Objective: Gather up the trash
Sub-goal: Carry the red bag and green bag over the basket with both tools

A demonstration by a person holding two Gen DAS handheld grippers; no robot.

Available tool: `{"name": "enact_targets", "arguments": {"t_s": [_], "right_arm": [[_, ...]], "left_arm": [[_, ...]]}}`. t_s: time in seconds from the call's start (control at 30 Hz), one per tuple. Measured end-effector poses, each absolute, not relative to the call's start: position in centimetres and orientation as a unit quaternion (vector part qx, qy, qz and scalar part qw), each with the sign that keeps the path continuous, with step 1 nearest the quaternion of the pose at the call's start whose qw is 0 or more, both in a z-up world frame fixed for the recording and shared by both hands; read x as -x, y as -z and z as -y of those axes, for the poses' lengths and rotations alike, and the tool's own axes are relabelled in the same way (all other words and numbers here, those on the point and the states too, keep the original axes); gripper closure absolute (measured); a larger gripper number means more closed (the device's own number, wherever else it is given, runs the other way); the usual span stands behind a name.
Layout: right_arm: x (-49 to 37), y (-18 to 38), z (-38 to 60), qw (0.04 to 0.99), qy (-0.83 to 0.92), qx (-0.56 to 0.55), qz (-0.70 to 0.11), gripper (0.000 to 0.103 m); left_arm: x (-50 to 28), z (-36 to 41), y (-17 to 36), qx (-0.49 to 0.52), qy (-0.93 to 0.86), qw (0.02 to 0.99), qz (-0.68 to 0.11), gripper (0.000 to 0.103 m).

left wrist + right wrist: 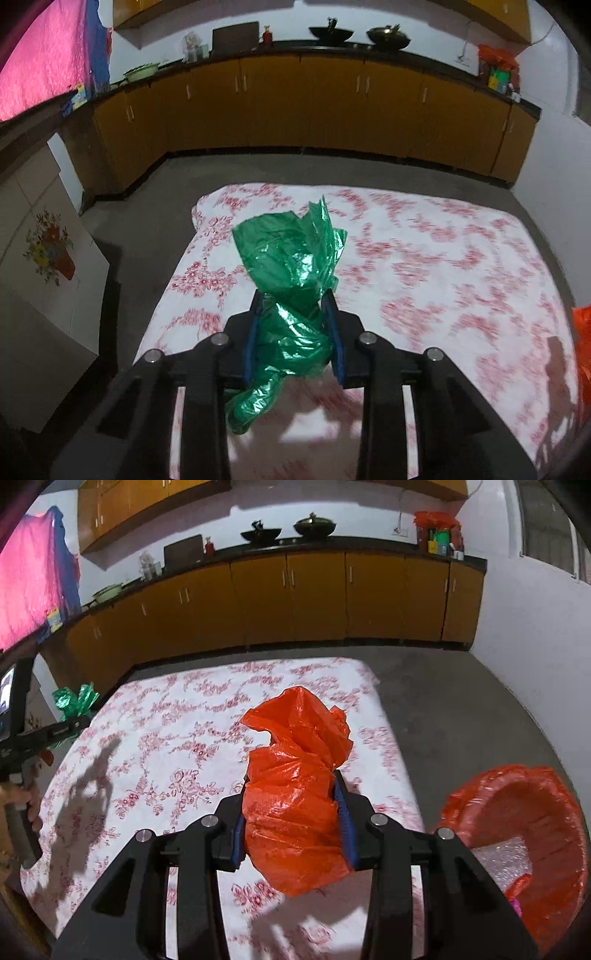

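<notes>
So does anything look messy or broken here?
Nothing looks broken or spilled. The left gripper is shut on a crumpled green plastic bag, the right gripper on a crumpled orange plastic bag, both above the flowered tablecloth. An orange-lined bin waits at the right.

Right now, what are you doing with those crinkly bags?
A person is picking up trash with two hand-held tongs. The left tongs are shut on a crumpled green plastic bag, held above the flowery tablecloth. The right tongs are shut on an orange plastic bag. An orange-lined bin sits just right of the table.
</notes>
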State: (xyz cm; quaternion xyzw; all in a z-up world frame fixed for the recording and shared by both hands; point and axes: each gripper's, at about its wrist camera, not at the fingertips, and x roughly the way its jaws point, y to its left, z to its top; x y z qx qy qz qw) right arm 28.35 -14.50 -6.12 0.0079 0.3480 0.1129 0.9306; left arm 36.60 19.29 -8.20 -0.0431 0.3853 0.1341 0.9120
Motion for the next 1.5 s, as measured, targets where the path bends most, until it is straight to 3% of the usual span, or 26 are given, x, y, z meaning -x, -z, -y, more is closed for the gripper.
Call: {"name": "enact_targets", "arguments": {"t_s": [0.63, 1.5], "right_arm": [[-20.5, -0.3, 22.9, 0.958, -0.044, -0.032, -0.28, 0.063], [-16.5, -0.2, 32.7, 0.958, 0.045, -0.07, -0.276, 0.063]], "left_arm": [[-25.8, -5.2, -0.4, 0.016, -0.004, 0.942, -0.334, 0.071], [-22.4, 10.2, -1.1, -0.001, 0.164, 0.929, -0.333, 0.071]]}}
